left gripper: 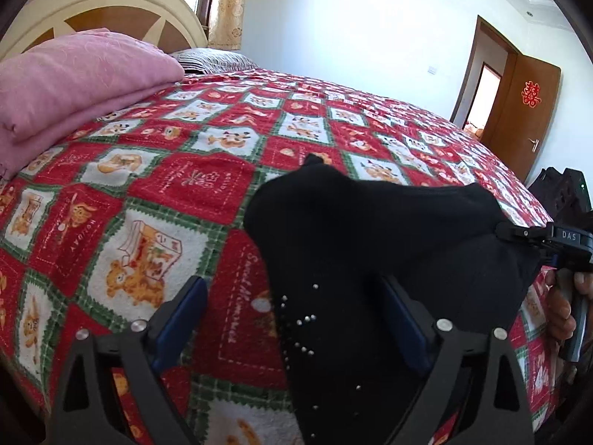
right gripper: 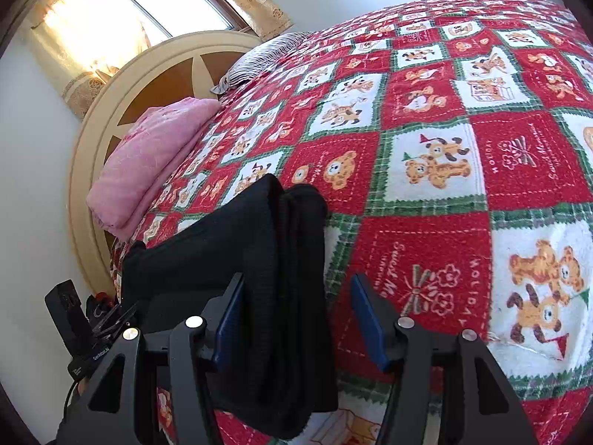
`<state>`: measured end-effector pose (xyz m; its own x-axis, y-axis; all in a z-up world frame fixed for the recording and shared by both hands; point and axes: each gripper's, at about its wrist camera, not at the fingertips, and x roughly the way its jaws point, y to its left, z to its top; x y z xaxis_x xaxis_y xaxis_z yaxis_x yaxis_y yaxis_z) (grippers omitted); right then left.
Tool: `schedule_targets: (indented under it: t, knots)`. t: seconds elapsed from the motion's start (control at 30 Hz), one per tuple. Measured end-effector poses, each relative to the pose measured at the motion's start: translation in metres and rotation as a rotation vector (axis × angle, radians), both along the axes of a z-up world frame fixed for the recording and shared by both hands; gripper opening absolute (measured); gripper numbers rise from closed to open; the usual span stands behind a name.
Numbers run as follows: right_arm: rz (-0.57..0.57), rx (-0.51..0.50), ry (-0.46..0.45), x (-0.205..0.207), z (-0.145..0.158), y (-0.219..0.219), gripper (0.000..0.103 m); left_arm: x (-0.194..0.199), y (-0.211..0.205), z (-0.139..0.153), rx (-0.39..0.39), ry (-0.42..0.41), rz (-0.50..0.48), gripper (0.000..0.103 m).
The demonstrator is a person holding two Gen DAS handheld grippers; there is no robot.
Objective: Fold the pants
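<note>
Straddling black cloth, both sets of jaws stand spread. Left gripper (left gripper: 292, 319): pants (left gripper: 370, 244) lie against its right pad only, left pad clear over the bedspread (left gripper: 155, 185). Right gripper (right gripper: 302, 319): a stacked fold of pants (right gripper: 281, 259) sits against its left pad, with a gap to the right pad. Neither is pinching.

Risks, as judgement: closing now could catch only some layers, so the fold splays on lift; a low pad could pinch the bedspread along with the pants; knit may sag between the grippers and drag the edges out of line.

Pants lie on the bedspread on the near side from the pink blanket (left gripper: 74, 78), well apart from it. Headboard (left gripper: 111, 3) and curtained window stand behind the blanket; an open door (left gripper: 519, 111) is on the far wall.
</note>
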<state>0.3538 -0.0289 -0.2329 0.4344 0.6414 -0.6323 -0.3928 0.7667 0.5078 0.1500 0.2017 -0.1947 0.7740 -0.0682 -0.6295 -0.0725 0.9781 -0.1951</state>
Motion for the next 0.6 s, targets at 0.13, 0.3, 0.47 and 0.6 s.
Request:
schedule_targets:
  t: [0.13, 0.3, 0.47, 0.6]
  knots:
    - [-0.024, -0.031, -0.026, -0.005, 0.006, -0.004, 0.058, -0.003, -0.005, 0.006, 0.048, 0.001, 0.004, 0.095]
    - [-0.072, -0.075, -0.071, -0.013, 0.019, -0.015, 0.06, -0.008, -0.013, 0.019, 0.114, 0.005, -0.001, 0.095]
    - [-0.128, -0.122, -0.114, -0.021, 0.036, -0.029, 0.06, -0.012, -0.016, 0.029, 0.14, 0.003, -0.004, 0.095]
    - [-0.137, -0.123, -0.106, -0.028, 0.042, -0.039, 0.06, -0.017, -0.021, 0.04, 0.155, -0.007, 0.009, 0.095]
